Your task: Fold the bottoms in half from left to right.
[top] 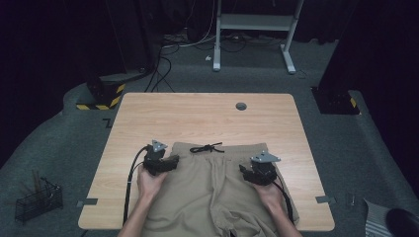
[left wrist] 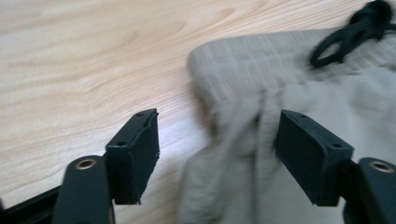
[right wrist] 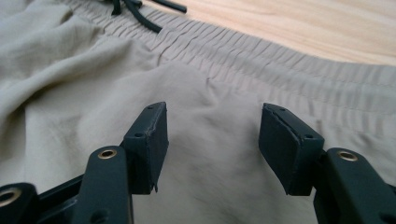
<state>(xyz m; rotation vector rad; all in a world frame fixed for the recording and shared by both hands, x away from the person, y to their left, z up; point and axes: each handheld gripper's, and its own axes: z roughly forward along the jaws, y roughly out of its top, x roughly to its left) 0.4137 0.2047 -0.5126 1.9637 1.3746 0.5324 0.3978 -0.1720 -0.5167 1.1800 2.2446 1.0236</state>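
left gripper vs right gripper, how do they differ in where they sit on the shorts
The left gripper sits at the side edge of the shorts, one jaw over bare table, the other over cloth. The right gripper has both jaws over cloth, just below the waistband. The left one straddles a bunched fold; the cloth under the right one lies smoother. Both stand open, gripping nothing, near the waist end.

The shorts point(top: 217, 192) run off the high view's bottom edge, so their hems seemingly stay hidden.

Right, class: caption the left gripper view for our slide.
Open left gripper poised over the corner of beige shorts on a wooden table, black drawstring beyond.
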